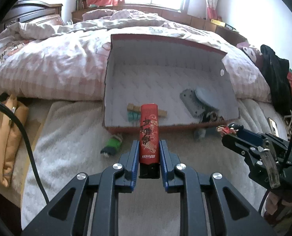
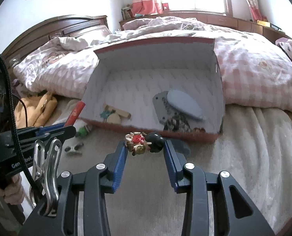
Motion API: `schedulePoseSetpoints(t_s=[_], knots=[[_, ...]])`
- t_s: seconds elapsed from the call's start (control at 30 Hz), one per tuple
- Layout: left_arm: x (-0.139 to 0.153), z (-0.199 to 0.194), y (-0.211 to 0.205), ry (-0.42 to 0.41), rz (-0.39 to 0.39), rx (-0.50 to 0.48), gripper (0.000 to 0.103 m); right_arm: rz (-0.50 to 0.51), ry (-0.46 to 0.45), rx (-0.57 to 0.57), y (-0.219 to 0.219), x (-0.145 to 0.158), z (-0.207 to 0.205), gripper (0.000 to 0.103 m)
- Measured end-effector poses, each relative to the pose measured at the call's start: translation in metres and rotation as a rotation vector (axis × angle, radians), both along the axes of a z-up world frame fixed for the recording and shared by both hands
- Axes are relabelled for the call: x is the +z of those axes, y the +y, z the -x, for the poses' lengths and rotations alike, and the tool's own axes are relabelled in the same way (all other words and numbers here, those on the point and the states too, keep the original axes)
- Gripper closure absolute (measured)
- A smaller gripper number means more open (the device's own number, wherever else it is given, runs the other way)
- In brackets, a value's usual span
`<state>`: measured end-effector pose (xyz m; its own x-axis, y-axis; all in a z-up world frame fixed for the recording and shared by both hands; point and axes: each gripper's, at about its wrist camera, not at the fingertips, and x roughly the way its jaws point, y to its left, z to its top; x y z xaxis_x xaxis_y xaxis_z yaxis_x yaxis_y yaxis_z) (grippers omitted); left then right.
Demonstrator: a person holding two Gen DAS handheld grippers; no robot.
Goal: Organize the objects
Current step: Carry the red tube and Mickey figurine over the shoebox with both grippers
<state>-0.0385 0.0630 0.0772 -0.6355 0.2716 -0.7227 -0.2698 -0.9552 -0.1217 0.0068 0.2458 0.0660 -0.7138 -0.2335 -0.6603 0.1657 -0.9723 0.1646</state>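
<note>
My left gripper [image 1: 149, 144] is shut on a red lighter [image 1: 148, 132] with gold and black print, which points toward the open cardboard box [image 1: 204, 48] on the bed. My right gripper [image 2: 145, 144] is shut on a small toy figure [image 2: 146, 142] with black hair and a red body, held crosswise just before the box's near wall [image 2: 185, 135]. In the left wrist view the right gripper [image 1: 229, 130] shows at the right with the figure [image 1: 227, 128]. Inside the box [image 2: 155, 45] lie a grey oval brush [image 2: 183, 104], a grey plate [image 2: 161, 108], a wooden piece [image 2: 116, 113] and a teal bit [image 2: 105, 114].
A green toy [image 1: 112, 144] lies on the beige blanket [image 1: 71, 137] in front of the box, and a small dark-and-white item [image 2: 74, 147] lies near it. A pink quilt [image 1: 47, 63] is bunched behind and beside the box. A tan bag [image 1: 4, 137] sits left, dark clothing [image 1: 277, 78] right.
</note>
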Motion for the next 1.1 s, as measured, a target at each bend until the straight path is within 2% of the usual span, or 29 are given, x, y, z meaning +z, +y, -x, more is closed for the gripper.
schedulePoseSetpoints(t_s=[0.47,0.77,0.87,1.1], knots=[[0.008,0.033,0.018,0.032,0.030,-0.014,0.084,0.043,0.016,-0.036,0.014,0.002,0.031,0.064],[0.012,0.060,0.040,0.078,0.019,-0.019,0.084,0.031,0.049,-0.072,0.018,0.010,0.061,0.064],[0.009,0.072,0.045,0.098,0.029,-0.007,0.084,0.035,0.060,-0.105,0.021,0.009,0.073,0.064],[-0.006,0.097,0.045,0.067,0.028,0.009,0.084,0.004,0.051,-0.120,0.022,0.002,0.098,0.064]])
